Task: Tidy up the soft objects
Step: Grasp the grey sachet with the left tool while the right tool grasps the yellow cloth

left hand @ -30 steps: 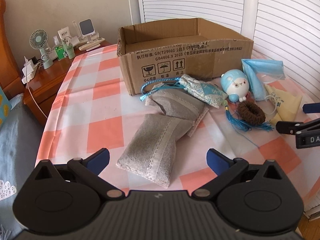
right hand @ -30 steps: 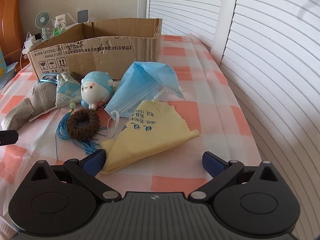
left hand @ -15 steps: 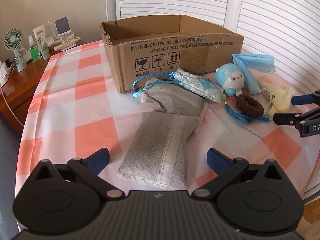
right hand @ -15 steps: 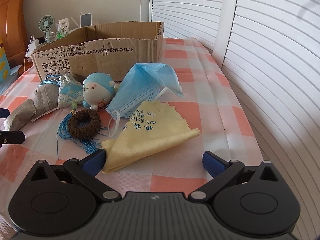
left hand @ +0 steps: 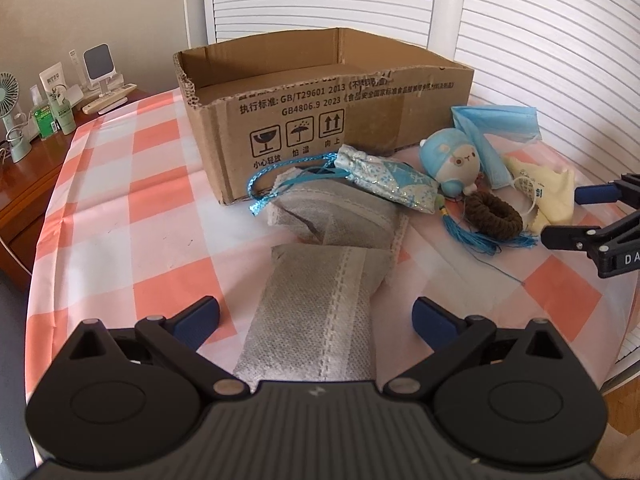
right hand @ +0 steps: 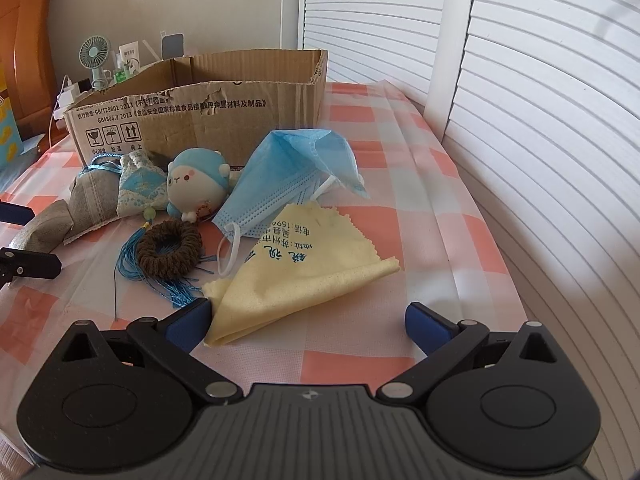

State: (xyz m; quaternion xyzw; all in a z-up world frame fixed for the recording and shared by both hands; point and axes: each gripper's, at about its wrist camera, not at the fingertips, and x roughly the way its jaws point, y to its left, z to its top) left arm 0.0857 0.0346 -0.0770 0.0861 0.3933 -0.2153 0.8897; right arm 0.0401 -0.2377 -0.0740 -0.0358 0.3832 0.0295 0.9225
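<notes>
Bare checked cloth (left hand: 132, 216) is lying open to the left of the grey pouches (left hand: 320, 304), giving a free way toward the cardboard box (left hand: 320, 120). In front of the box, a toy (right hand: 196, 184), mask (right hand: 288, 176), hair tie (right hand: 170, 248) and yellow cloth (right hand: 304, 272) are crowding together, blocking that side. Shutter doors (right hand: 540, 120) are closing off the right edge.

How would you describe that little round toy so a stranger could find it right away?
Start at the open cardboard box on the checked tablecloth; the soft things lie in front of its printed side. The toy sits between the patterned blue pouch and the blue face mask. It alone is a round figure with a cream face, pink cheeks and a light blue hood.
</notes>
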